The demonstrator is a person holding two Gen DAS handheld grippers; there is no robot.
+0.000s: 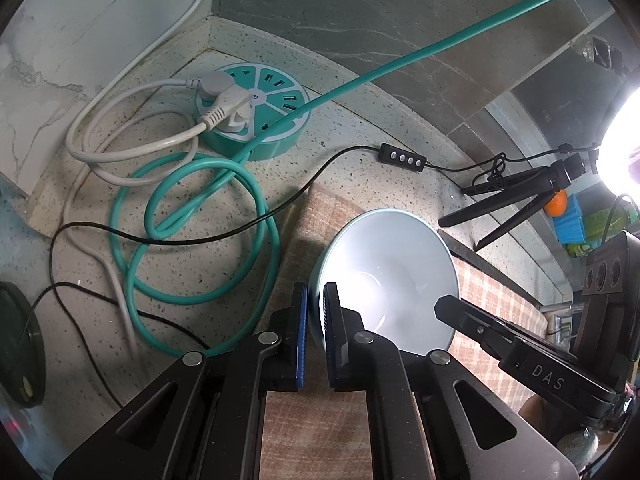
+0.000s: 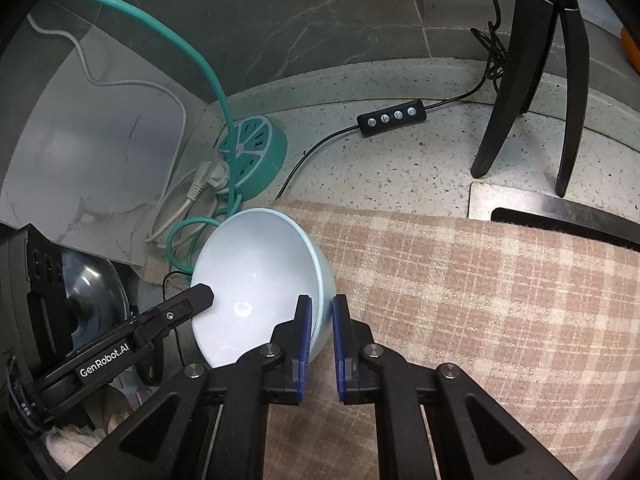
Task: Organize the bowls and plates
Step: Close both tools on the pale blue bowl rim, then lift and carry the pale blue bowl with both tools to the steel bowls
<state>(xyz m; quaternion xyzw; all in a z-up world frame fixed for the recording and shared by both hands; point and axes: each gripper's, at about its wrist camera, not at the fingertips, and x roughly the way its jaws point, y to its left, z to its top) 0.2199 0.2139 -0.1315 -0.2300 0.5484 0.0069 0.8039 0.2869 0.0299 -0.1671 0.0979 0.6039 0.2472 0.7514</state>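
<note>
A pale blue bowl (image 1: 388, 272) (image 2: 256, 264) is over the left end of a plaid cloth (image 2: 480, 280); I see its white inside in both views. My left gripper (image 1: 316, 294) is shut on the bowl's left rim, one blue pad inside and one outside the wall. My right gripper (image 2: 322, 306) is shut on the opposite rim in the same way. A finger of the right gripper (image 1: 472, 318) shows over the bowl's right edge in the left wrist view, and a finger of the left gripper (image 2: 188, 304) shows in the right wrist view. Whether the bowl rests on the cloth I cannot tell.
A round teal power strip (image 1: 256, 120) (image 2: 252, 152) with white plugs stands in the counter corner, with teal cable loops (image 1: 200, 220) beside the bowl. A black inline switch (image 2: 390, 117), a tripod (image 2: 532, 80) and a bright lamp (image 1: 624, 140) stand behind. A glass lid (image 2: 92, 292) lies at the left.
</note>
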